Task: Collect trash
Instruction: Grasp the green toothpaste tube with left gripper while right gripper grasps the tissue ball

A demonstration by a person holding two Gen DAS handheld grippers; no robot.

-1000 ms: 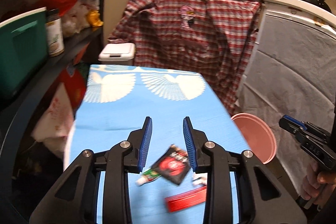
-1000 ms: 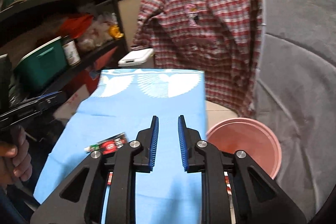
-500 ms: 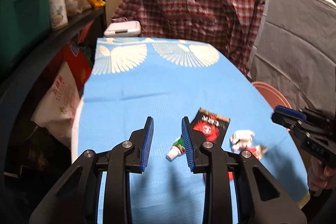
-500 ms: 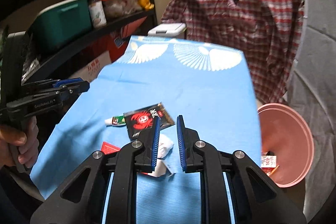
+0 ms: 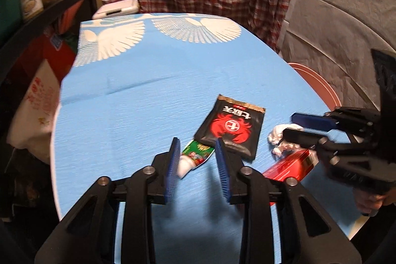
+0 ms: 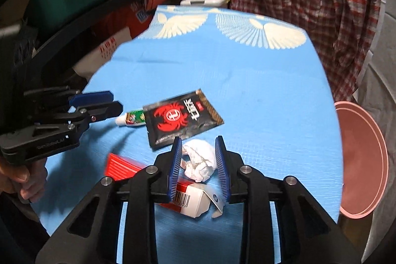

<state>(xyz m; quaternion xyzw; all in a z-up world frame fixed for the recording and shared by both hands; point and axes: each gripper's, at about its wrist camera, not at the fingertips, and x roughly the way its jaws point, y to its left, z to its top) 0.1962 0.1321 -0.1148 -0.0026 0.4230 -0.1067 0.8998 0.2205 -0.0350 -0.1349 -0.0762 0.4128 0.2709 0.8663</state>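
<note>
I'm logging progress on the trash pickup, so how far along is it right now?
Barely started: nothing is gripped yet. Both tongs are open, the left tongs around the small tube, the right tongs around the crumpled tissue. The black packet and red carton also lie on the blue table, all bound for the pink bin.

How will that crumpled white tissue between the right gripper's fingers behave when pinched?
The crumpled tissue looks soft and loosely wadded, so it will probably squash rather than resist. It likely weighs almost nothing and could drag or flutter. The right gripper is open around it, so a full close seems needed. One edge lies by the red and white carton, which might get nudged.
</note>
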